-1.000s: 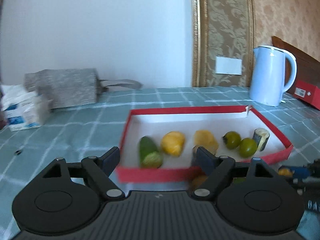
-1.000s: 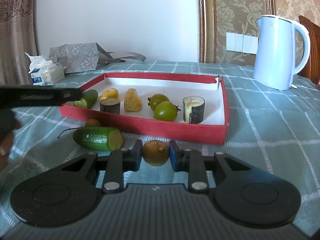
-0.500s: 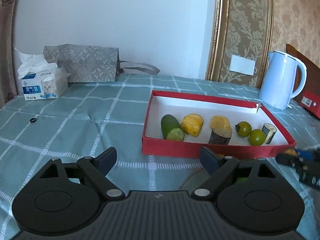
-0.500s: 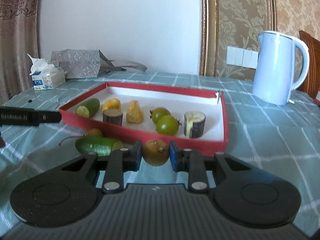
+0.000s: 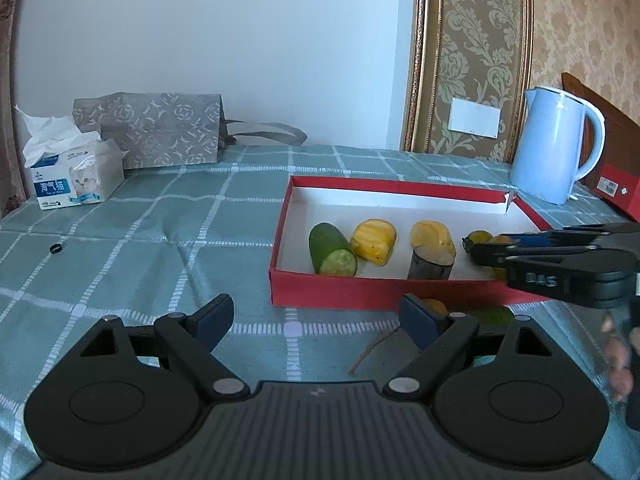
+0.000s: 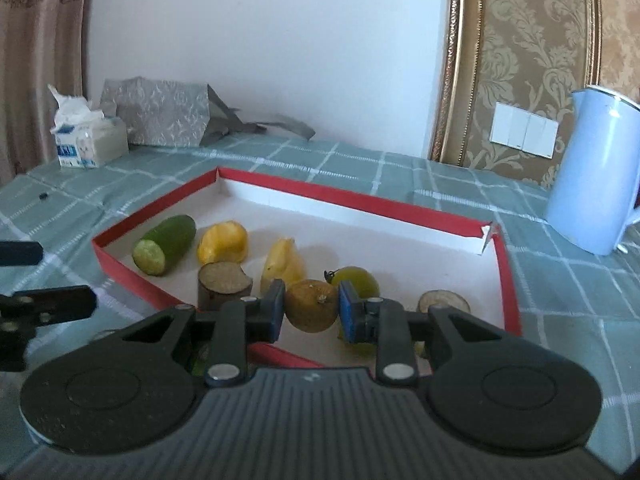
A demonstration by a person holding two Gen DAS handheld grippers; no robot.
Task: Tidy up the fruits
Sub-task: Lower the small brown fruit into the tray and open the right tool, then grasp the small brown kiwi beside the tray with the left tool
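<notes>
Right gripper (image 6: 312,312): clenched on brown round fruit (image 6: 311,305), pads bearing on opposite sides at widest girth, fruit held above near wall of red tray (image 6: 348,200)

Handling estimate for held fruit: small, light, firm-skinned, rounded and liable to roll; grip across the middle appears correct, moderate pressure advised to avoid bruising; stem nub facing camera, clear of pads

Immediately beyond fingers, inside tray: dark cut stump (image 6: 224,285) to the left, yellow wedge (image 6: 283,266) behind left finger, green round fruit (image 6: 356,280) behind right finger, second cut stump (image 6: 444,301) further right. Free floor for set-down judged to lie toward far wall of tray

Further left in tray: yellow chunk (image 6: 222,242), then cucumber half (image 6: 165,245)

Left gripper (image 5: 314,320): released, jaws wide apart, hovering over checked tablecloth (image 5: 120,264) short of tray, holding nothing

Outside tray, partly hidden behind left gripper's right finger: small orange fruit (image 5: 434,305) and a green piece (image 5: 494,315), not yet sorted
</notes>
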